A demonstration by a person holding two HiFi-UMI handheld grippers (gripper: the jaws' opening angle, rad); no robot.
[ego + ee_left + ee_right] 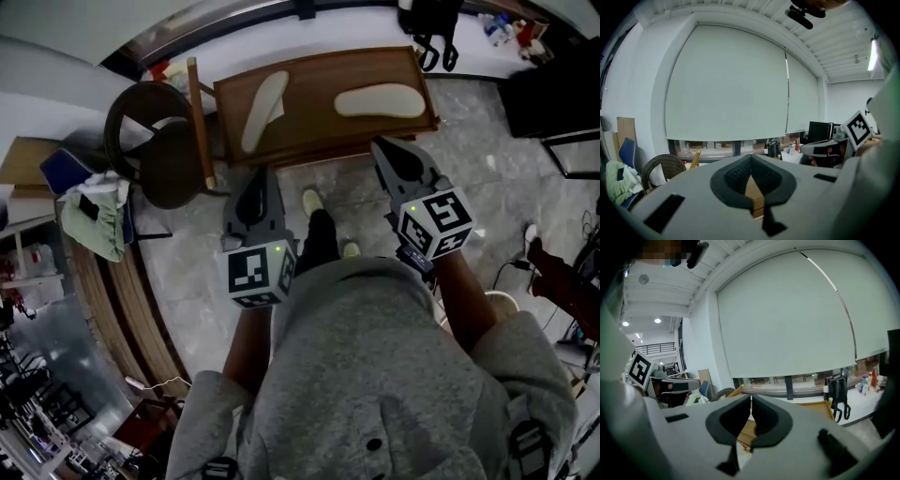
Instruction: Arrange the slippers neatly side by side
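My grey left gripper (263, 176) and right gripper (382, 148) are both clenched shut and empty, short of a low brown wooden table (314, 131). On it, well apart, a flat cream slipper (263, 110) lies angled and a matching slipper (380, 100) lies crosswise. If my jaws reach them shut, I'd likely shove one askew instead of grasping it.

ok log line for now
left gripper shut, empty | right gripper shut, empty | both short of table | left slipper, right slipper on it, apart, unaligned

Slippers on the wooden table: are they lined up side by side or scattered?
Scattered: the left slipper lies slanted, the right slipper crosswise, well apart on the table.
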